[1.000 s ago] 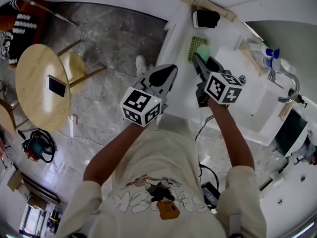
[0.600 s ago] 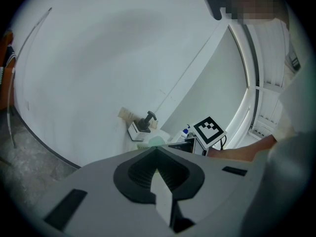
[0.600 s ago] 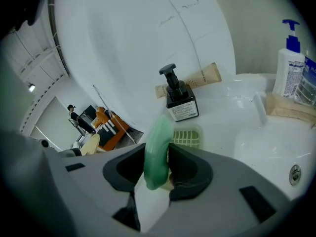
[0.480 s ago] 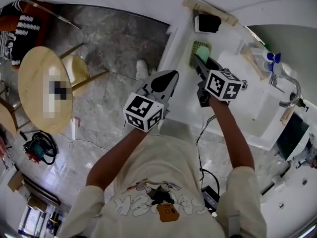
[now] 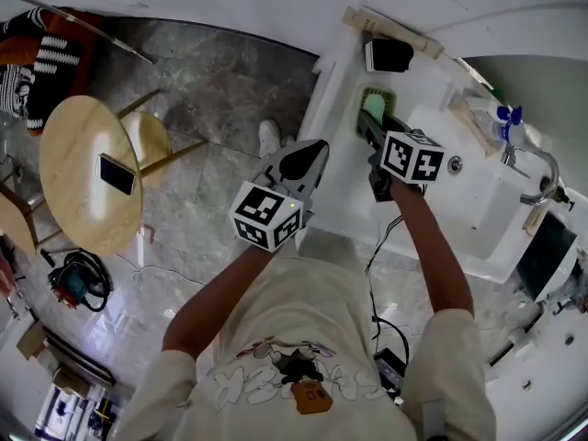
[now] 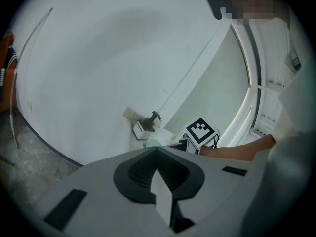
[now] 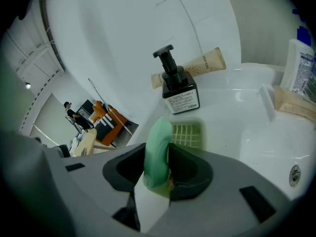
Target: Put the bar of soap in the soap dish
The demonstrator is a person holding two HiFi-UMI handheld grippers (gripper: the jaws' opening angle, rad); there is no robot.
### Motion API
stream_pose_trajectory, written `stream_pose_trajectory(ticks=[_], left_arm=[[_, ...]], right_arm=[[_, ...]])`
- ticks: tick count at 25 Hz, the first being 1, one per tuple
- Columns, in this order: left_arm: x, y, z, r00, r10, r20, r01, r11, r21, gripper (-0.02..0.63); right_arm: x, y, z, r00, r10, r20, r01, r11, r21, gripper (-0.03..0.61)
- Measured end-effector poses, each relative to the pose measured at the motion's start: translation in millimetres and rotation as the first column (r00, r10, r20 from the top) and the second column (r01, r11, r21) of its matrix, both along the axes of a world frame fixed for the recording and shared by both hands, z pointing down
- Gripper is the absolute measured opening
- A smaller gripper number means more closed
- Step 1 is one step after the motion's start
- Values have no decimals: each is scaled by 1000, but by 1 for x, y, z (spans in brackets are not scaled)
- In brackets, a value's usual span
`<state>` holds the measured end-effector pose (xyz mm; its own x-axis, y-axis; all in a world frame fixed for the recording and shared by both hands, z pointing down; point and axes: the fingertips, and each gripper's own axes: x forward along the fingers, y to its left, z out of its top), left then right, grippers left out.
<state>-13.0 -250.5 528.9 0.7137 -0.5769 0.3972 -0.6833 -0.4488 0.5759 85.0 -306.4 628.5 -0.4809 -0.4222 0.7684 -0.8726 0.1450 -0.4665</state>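
Pale green soap bar [image 7: 157, 152] edge-on, pinched in right claw [image 7: 159, 174].

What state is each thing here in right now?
soap: held on edge, not yet in the dish.
right gripper: shut on the soap.
left gripper: shut, empty.
dish: flat on the counter, visible part empty.
pump bottle: upright, behind the dish.

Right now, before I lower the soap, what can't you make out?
- Right gripper view: near half of the soap dish, behind the soap.
- Head view: whether soap touches dish; the right gripper overlaps them.
- Label print on the pump bottle: too small.
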Motion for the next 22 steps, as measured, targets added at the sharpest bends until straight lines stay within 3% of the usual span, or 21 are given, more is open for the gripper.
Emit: stream_pose_trajectory(ticks=[22], left_arm=[[-7, 8, -6, 1000, -23, 7, 23, 1000, 3, 9]], right_arm=[[10, 5, -7, 999, 18, -37, -18, 1000, -13, 140]])
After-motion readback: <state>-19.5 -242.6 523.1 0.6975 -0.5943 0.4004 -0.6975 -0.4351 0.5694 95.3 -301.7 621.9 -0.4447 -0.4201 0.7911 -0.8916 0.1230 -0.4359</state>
